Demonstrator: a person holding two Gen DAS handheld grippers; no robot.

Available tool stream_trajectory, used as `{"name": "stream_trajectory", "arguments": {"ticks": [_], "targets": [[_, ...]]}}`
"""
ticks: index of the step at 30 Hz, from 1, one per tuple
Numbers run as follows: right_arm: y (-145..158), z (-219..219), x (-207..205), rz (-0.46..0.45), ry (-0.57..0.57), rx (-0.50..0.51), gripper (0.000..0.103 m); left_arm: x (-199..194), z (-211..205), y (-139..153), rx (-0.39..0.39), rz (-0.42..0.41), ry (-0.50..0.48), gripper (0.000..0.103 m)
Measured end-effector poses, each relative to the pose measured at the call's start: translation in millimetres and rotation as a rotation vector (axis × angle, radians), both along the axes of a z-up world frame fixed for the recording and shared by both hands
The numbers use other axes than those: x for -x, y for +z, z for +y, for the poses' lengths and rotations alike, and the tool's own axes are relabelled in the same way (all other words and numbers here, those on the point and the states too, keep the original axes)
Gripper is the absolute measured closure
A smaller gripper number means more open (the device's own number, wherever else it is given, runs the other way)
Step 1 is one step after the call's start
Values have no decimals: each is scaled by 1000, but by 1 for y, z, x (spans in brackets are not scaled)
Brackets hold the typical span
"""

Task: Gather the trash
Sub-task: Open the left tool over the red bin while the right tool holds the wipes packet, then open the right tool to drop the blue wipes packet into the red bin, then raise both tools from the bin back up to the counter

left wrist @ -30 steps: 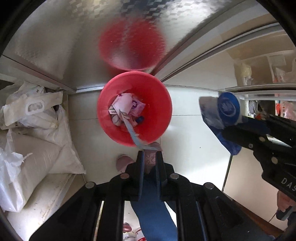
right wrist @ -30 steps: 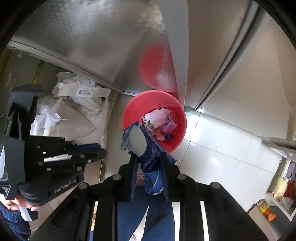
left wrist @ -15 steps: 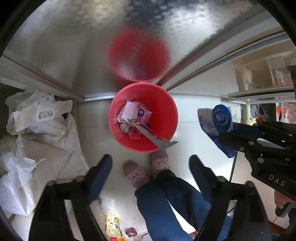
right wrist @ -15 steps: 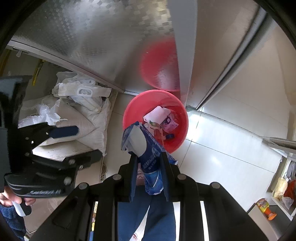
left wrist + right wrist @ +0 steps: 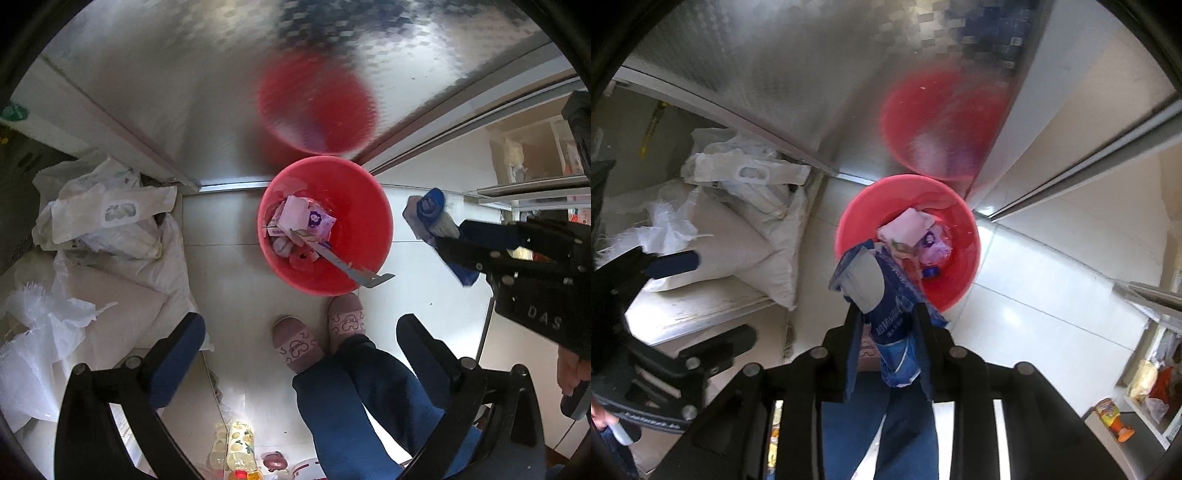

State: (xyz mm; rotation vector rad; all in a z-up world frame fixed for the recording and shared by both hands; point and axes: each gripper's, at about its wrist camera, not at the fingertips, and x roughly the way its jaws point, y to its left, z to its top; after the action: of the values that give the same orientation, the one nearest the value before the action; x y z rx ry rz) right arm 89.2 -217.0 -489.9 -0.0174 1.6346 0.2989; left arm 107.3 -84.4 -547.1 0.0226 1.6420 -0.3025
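Red bin [image 5: 960,273] — on floor, part-filled with wrappers. Right claw [image 5: 888,325]: clamped on blue packet [image 5: 886,291], above bin's near rim. Left claw [image 5: 299,328]: spread wide, empty. Advice — centre packet over bin before letting go.

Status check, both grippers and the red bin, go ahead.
Left gripper open, empty. Right gripper shut on blue wrapper, above red bin. Grey strip overhangs the rim; nothing blocking the drop.
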Motion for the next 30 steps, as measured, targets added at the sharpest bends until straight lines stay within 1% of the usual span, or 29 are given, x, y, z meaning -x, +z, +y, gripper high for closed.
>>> {"name": "stream_trajectory", "arguments": {"ticks": [1, 4, 6, 8, 11, 12, 18, 22, 23, 24, 26, 28, 30], "targets": [[-1, 1, 0, -3, 1, 17, 68, 1, 2, 0, 3, 1, 6, 0], [-2, 3, 1, -4, 2, 40, 57, 4, 5, 0, 3, 0, 18, 0], [-2, 3, 3, 4, -1, 27, 42, 6, 6, 1, 11, 3, 16, 0], [-1, 2, 5, 5, 8, 34, 38, 7, 5, 2, 14, 2, 14, 0], [4, 4, 10, 3, 29, 36, 37, 9, 5, 8, 13, -15, 21, 0], [7, 4, 12, -1, 31, 34, 35, 10, 6, 11, 12, -21, 24, 0], [32, 6, 20, -40, 38, 31, 25, 15, 5, 33, -8, -62, 31, 0], [52, 7, 22, -50, 40, 16, 22, 18, 5, 57, -32, -100, 33, 0], [59, 7, 23, -60, 41, 17, 19, 19, 5, 66, -34, -114, 30, 0], [68, 6, 23, -80, 45, 21, 16, 20, 4, 75, -35, -127, 28, 0], [86, 7, 25, -110, 50, 20, 14, 22, 3, 93, -43, -144, 22, 0], [103, 4, 26, -120, 47, 13, 12, 24, 2, 114, -49, -166, 25, 0], [122, 1, 27, -130, 43, 10, 7, 27, 2, 135, -43, -184, 32, 0]]}}
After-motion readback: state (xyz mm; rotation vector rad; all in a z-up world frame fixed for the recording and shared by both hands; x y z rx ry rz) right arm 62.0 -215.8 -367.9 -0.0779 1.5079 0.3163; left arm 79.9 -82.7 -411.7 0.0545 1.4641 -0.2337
